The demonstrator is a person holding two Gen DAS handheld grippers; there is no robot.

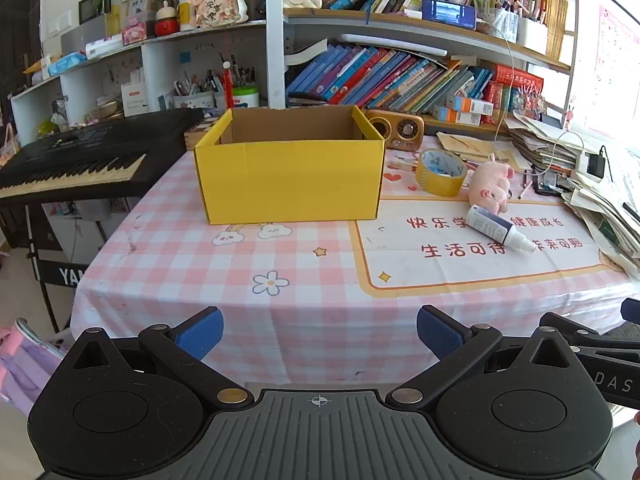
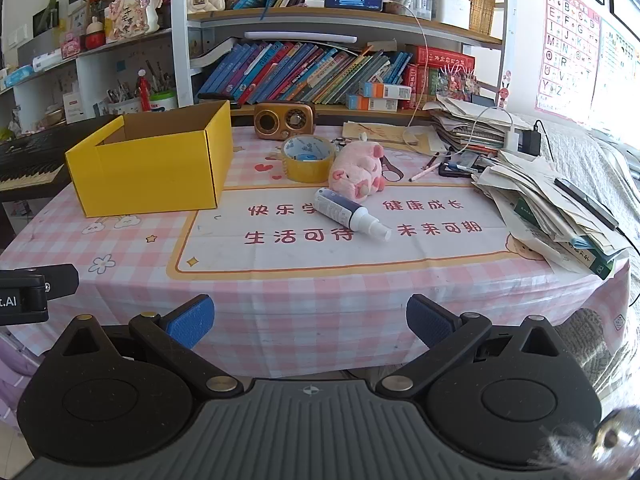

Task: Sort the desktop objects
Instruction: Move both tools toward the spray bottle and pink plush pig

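Observation:
An open yellow cardboard box (image 1: pixel 290 176) (image 2: pixel 150 170) stands on the pink checked tablecloth, its inside looking bare. To its right lie a roll of yellow tape (image 1: pixel 440 172) (image 2: pixel 307 159), a pink plush pig (image 1: pixel 491 188) (image 2: pixel 357 171) and a white and dark blue spray bottle (image 1: pixel 498 229) (image 2: pixel 348 213) on its side. My left gripper (image 1: pixel 319 334) hangs open before the table's front edge, nothing between its blue pads. My right gripper (image 2: pixel 310 322) is likewise open and holds nothing, back from the edge.
A black keyboard (image 1: pixel 80 156) stands left of the table. A brown retro radio (image 2: pixel 285 120) sits behind the tape. A sliding stack of papers and books (image 2: pixel 560 208) with a charger and cables fills the right side. Crowded bookshelves (image 2: pixel 312 72) rise behind the table.

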